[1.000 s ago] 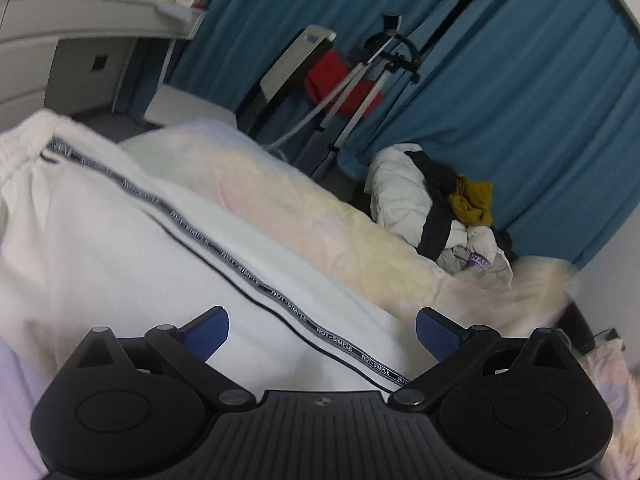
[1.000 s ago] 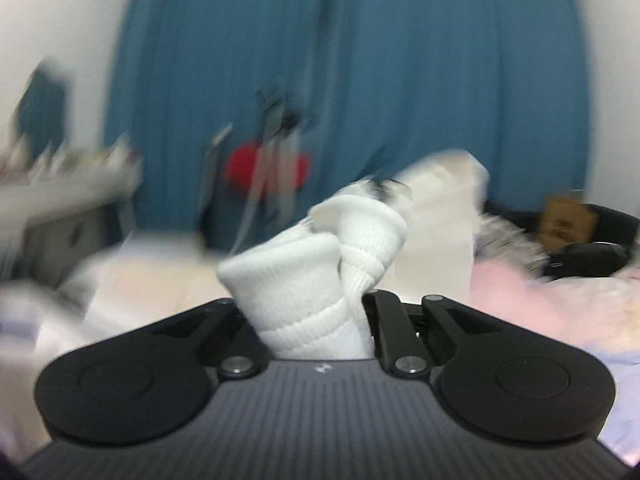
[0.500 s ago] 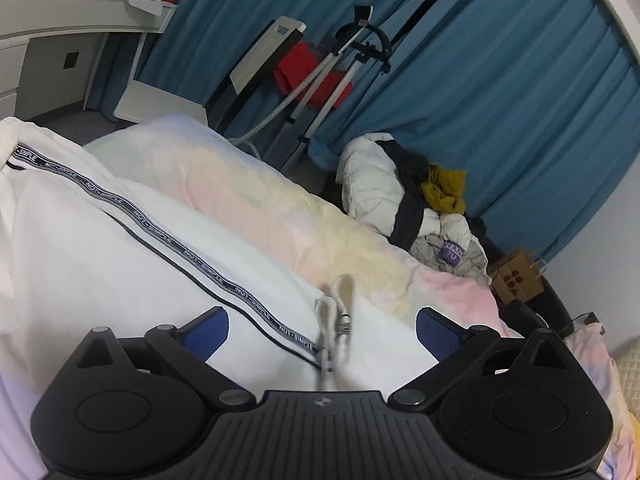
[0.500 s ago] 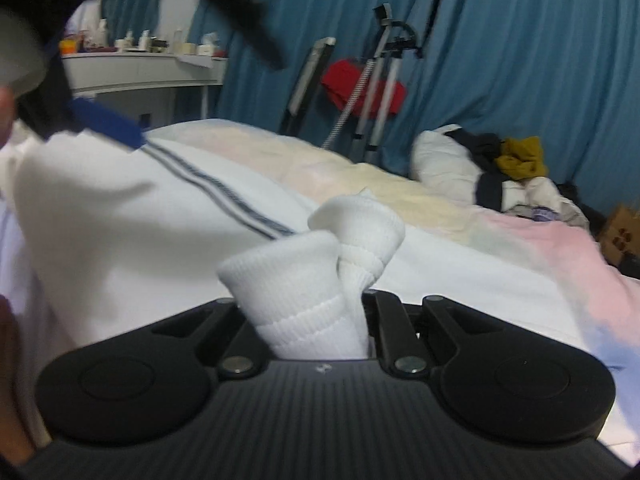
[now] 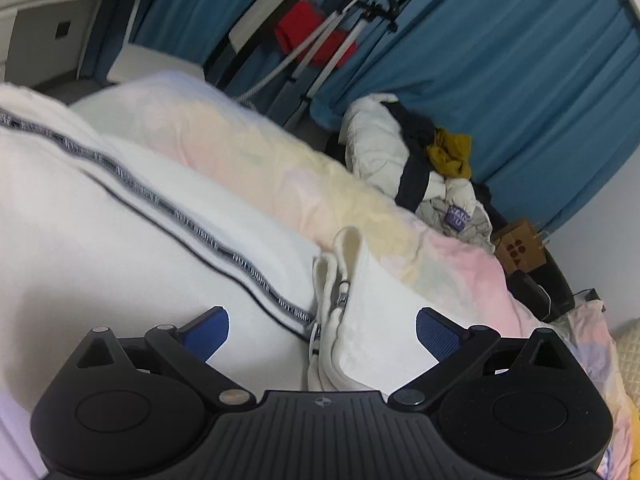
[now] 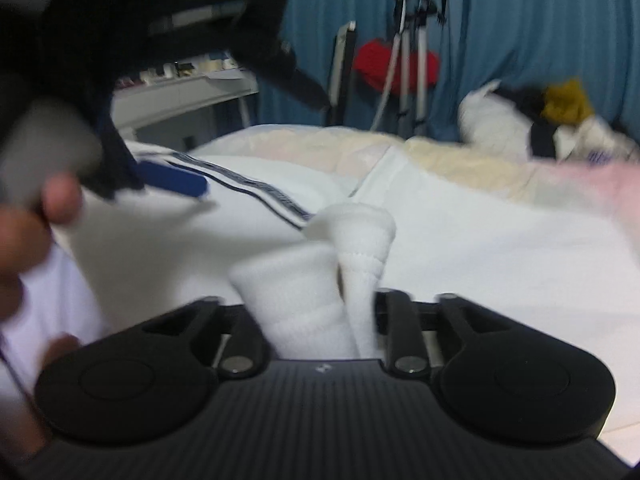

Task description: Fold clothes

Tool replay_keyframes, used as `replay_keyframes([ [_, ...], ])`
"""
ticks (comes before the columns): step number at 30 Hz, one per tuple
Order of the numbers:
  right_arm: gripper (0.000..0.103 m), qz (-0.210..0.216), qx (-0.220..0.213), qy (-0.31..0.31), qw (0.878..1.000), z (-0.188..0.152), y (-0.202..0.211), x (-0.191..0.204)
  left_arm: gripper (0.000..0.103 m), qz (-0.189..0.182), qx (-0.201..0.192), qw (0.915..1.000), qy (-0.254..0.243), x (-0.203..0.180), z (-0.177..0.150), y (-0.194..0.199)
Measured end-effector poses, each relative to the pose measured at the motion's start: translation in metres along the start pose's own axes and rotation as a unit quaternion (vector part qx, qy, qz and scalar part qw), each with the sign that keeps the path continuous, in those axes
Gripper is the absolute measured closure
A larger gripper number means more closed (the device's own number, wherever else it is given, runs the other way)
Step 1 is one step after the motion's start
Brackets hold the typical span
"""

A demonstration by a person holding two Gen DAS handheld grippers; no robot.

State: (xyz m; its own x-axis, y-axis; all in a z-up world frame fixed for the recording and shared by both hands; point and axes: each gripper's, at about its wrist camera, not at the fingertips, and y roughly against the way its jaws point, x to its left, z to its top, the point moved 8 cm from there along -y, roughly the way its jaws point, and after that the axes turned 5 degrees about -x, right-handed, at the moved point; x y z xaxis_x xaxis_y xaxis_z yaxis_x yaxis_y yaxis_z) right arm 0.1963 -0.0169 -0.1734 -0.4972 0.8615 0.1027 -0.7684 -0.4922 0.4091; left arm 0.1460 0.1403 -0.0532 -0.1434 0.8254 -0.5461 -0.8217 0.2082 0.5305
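White track pants (image 5: 100, 240) with a dark lettered side stripe (image 5: 200, 236) lie spread on the bed. In the left wrist view my left gripper (image 5: 322, 330) is open, its blue pads either side of a folded-over edge of the pants (image 5: 340, 280). In the right wrist view my right gripper (image 6: 320, 320) is shut on a bunched ribbed white cuff (image 6: 320, 276) of the pants (image 6: 460, 240), held above the spread fabric. The left gripper (image 6: 176, 180) shows blurred at the upper left there, with the hand holding it.
A pastel quilt (image 5: 300, 168) covers the bed. A pile of clothes (image 5: 424, 168) lies at its far end. A stand with a red garment (image 5: 316, 36) and a blue curtain (image 5: 500, 60) are behind. A white desk (image 5: 60, 0) stands at the left.
My left gripper has slid along the striped leg until a folded edge lies between its open fingers. My right gripper has come down over the bed with the cuff still held.
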Motion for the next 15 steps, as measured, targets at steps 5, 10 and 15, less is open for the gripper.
replay_keyframes([
  [5,0.02,0.039,0.025,-0.033,0.998,0.004,0.018,-0.007,0.003,-0.015,0.022,0.9995,0.018,0.006,-0.001,-0.01],
  [10,0.02,0.077,0.05,-0.065,0.994,0.009,0.036,-0.014,0.003,-0.023,0.033,0.9992,-0.005,-0.004,0.002,-0.025],
  [15,0.02,0.037,0.04,-0.024,0.998,0.015,0.082,-0.044,0.004,-0.019,0.081,0.9946,-0.062,-0.022,-0.014,-0.062],
])
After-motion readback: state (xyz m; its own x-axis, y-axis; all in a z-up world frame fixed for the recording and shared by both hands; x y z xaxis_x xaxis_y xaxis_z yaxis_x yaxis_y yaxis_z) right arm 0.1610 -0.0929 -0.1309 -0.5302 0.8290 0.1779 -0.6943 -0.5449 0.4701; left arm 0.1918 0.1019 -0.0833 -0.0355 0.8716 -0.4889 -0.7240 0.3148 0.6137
